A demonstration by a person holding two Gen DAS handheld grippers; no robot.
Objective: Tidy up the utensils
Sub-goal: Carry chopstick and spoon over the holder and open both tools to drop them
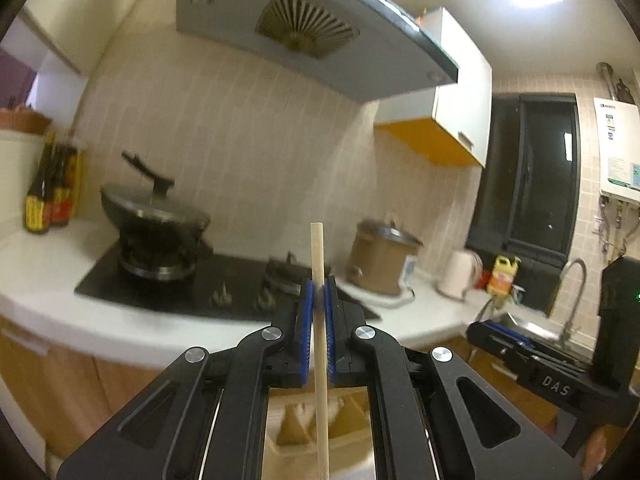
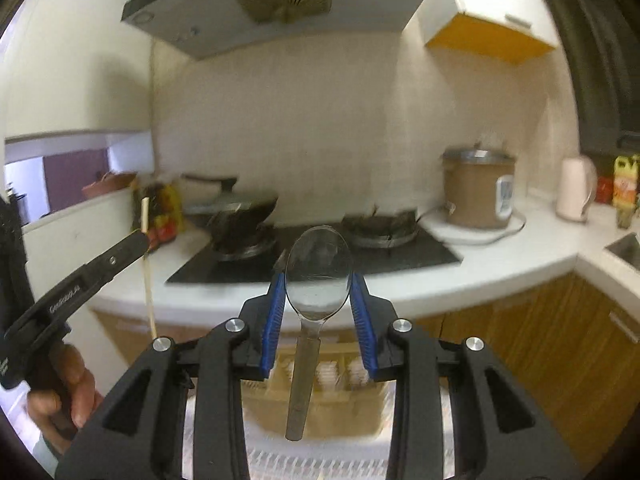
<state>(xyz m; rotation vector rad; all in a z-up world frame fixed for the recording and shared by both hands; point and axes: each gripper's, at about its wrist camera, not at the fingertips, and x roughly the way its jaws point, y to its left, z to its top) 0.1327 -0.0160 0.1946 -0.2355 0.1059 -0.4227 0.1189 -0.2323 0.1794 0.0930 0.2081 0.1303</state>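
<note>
Wooden and upright, a chopstick stands clamped between the blue pads of my left gripper, its tip rising above the fingers while the lower length drops past the mirror toward a tan rack below. My right gripper pinches a clear-bowled spoon by the sides of its bowl, handle hanging straight down over what looks like the same slotted rack on a white tray. I judge both utensils are held vertical so each can be lowered end-first into a slot. Seen from the right wrist, the left gripper sits off to the left with the chopstick running through it, well apart from the spoon, which leaves each tool room to descend. Behind both lie the stove, a lidded wok and a brown cooker, untouched on the counter.
</note>
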